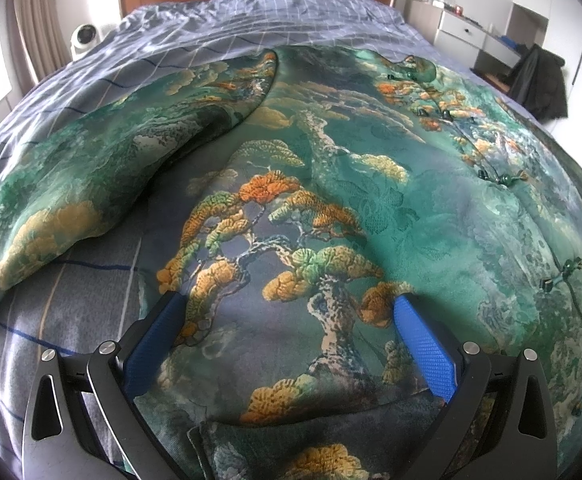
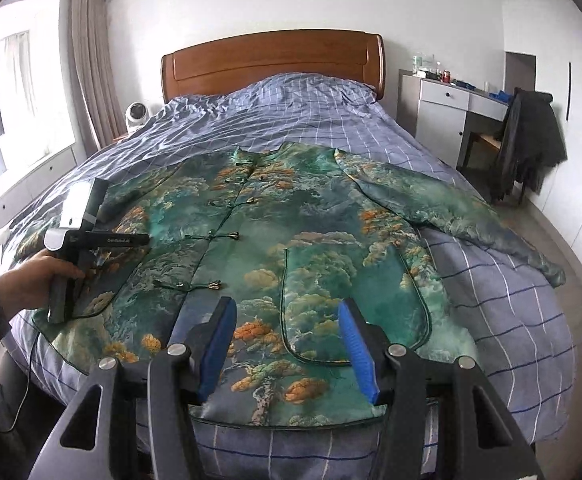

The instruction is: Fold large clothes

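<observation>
While both claws point(image 1: 287, 300) point(image 2: 287, 308) gape over the jacket point(image 2: 291, 240), no label reads clearly.

A glossy teal-green brocade jacket point(image 2: 311, 248) carries orange and ochre pine clusters on grey trunks (with dark green piping and knotted fastenings). It lies on a slate-blue quilt point(image 2: 311, 120) checked with white and navy lines, against an orange-brown wooden headboard point(image 2: 271, 60).
</observation>
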Available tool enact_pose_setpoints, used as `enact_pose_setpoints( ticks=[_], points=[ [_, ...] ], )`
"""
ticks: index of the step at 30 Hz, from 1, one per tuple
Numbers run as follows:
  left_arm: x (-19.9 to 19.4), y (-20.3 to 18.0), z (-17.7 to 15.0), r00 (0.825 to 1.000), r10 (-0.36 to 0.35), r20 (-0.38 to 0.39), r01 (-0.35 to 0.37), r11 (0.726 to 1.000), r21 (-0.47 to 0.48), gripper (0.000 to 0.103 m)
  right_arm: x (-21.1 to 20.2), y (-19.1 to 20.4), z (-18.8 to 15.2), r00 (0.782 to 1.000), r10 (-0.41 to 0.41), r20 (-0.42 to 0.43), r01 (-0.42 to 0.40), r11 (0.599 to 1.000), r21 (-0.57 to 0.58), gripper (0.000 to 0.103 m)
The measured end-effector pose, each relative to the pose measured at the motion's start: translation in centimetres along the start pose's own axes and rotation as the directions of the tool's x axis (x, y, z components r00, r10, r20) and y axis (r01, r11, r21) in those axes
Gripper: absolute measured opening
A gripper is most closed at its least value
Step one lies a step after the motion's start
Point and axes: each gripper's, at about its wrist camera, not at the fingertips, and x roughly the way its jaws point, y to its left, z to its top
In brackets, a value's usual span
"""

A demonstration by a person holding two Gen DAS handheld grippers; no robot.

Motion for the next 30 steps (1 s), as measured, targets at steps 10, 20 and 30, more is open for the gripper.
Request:
enact_pose_setpoints(
  ticks=[10, 20, 30],
  points=[
    [-2.9, -0.7, -0.1, 1.0, 0.007, -0.001, -0.006, 1.0, 0.014, 0.102, -1.1, -1.2, -0.2, 0.999, -0.026, 0.03, 0.026, 1.0, 0.016, 0.063],
    [-15.8, -5.8, -1.5, 0.955, 0.115, 0.273, -0.139, 0.988, 0.072, 0.103, -0.9, -3.0, 0.2, 0.996, -0.077, 0.032, 0.076, 0.997, 0.033, 0.071],
    [-21.3, -8.6, -4.2, 0.961, -0.012, 0.276, 0.007, 1.0, 0.019, 0.103, -0.5, -5.0, 1.8, 0.993, -0.11, 0.053, 0.109, 0.994, 0.026, 0.074]
  ],
)
